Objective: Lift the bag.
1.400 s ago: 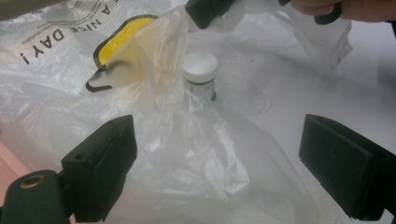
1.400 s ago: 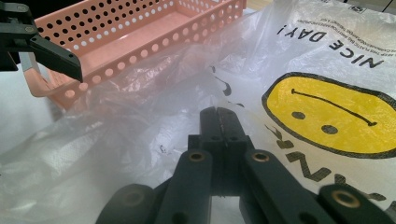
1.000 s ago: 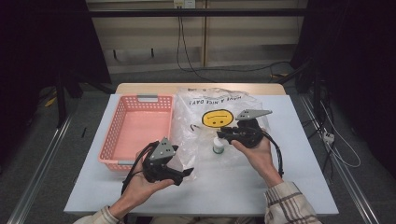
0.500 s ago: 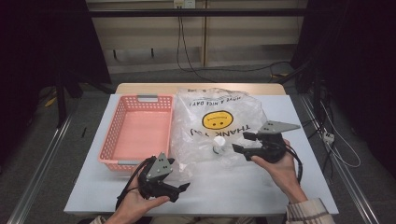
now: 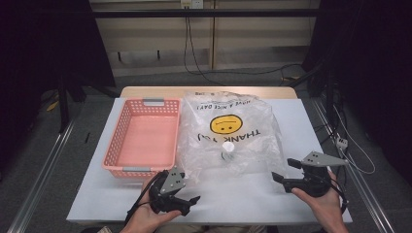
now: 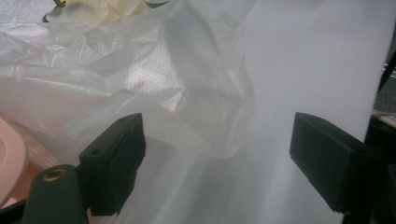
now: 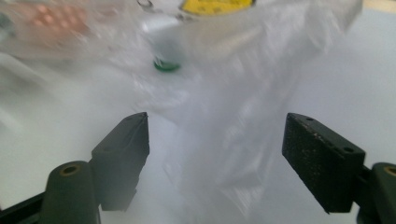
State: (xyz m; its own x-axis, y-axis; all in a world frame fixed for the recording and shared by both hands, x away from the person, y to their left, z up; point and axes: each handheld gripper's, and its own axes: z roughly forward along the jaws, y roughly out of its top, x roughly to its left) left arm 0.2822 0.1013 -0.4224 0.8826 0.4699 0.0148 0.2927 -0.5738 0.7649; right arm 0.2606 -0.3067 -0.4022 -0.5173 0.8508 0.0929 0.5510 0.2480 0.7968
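Centrally on the white table lies a clear plastic bag printed with a yellow smiley face and upside-down lettering. Inside it, near the middle, sits a small white-capped bottle. Just beside the bag's left edge stands a pink plastic basket, touching or nearly touching the film. At the near left corner a hand holds the left gripper, its jaws spread wide with nothing between them; the left gripper view shows the bag's crumpled edge just ahead of those jaws. Near the right edge the right gripper points toward the bag, well apart from the left one. Its jaws also stand wide apart and empty, the bag's corner lying before them on the table.
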